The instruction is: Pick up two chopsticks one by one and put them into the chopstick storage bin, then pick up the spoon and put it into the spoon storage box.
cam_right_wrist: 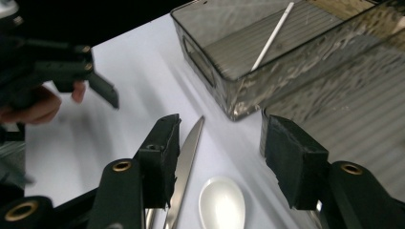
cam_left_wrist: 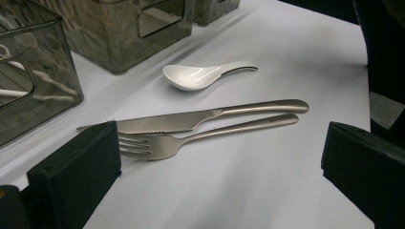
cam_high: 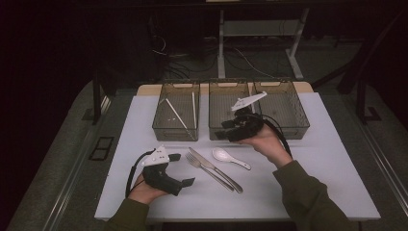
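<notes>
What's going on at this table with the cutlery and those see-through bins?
A person holds a hand-held gripper in each hand. The right hand-held gripper hangs open and empty near the middle bin, above the white spoon. The left hand-held gripper waits open beside the knife and fork. White sticks lie in the left bin.

3 baskets – 1 knife, 1 fork, 1 spoon

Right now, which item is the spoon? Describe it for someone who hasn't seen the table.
On the white table, in front of the three mesh bins, cutlery lies in a row. The spoon is rightmost: short, glossy white ceramic, beside the steel knife and fork.
</notes>
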Demonstrator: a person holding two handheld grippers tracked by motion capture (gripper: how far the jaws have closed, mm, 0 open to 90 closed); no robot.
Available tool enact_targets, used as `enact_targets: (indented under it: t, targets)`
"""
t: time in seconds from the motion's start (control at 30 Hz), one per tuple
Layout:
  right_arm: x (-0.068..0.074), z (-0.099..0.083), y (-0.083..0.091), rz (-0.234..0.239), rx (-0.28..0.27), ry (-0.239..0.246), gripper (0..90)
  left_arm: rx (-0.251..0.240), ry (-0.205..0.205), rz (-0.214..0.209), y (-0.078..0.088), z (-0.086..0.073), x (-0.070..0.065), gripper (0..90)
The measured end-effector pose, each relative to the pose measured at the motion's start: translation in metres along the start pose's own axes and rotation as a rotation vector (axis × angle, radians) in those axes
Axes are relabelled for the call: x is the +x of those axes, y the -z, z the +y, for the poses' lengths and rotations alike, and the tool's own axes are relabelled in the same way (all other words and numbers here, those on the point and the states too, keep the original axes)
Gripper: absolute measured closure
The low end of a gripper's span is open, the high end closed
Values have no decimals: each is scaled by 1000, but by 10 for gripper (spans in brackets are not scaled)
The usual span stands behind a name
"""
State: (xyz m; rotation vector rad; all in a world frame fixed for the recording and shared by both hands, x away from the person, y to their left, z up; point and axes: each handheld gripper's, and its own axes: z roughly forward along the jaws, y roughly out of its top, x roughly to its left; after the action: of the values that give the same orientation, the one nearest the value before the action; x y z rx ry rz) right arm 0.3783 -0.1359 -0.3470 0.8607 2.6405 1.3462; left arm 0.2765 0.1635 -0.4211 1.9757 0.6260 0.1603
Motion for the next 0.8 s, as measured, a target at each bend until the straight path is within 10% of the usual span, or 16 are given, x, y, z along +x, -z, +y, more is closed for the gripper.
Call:
enact_targets:
  t: [0.4,0.8]
  targets:
    - [4,-49,43,-7,-47,-24,397,5,-1,7,-1,0,1,0]
    - [5,-91,49,-25,-23,-43,432,7,-3,12,0,0,-1,0]
